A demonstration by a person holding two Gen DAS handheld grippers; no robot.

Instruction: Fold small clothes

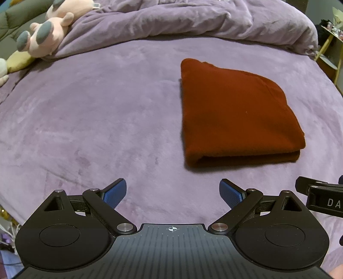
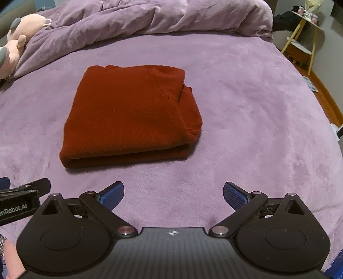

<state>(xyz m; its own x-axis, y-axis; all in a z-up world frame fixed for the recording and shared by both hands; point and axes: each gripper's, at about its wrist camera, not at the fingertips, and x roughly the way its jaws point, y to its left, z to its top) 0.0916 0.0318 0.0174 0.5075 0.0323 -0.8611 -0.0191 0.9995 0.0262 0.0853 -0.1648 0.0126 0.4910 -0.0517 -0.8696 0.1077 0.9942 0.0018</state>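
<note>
A pink plush toy (image 1: 46, 28) with grey paws lies at the far left, well beyond and to the left of the folded dark red garment (image 1: 235, 113), resting against a bunched-up purple duvet (image 1: 182, 17) that runs along the far side, behind the garment. The garment itself lies flat on a purple bedspread (image 1: 96, 107), folded into a thick, roughly square bundle with its folded edge facing the cameras.

The left gripper (image 1: 172, 193) hovers over bare bedspread just in front of the garment and toward its left corner, with its blue-padded fingers (image 1: 114, 194) spread wide and nothing between them. The right gripper (image 2: 173, 194) hovers close beside it, in front of the garment's right corner, its blue pads (image 2: 234, 196) likewise spread apart and empty. Neither gripper touches the garment. Each camera catches the edge of the other gripper at its side.

Far right of the garment, past the edge of the bed, stands a small yellow-legged side table (image 2: 304, 28) on a wooden floor.
</note>
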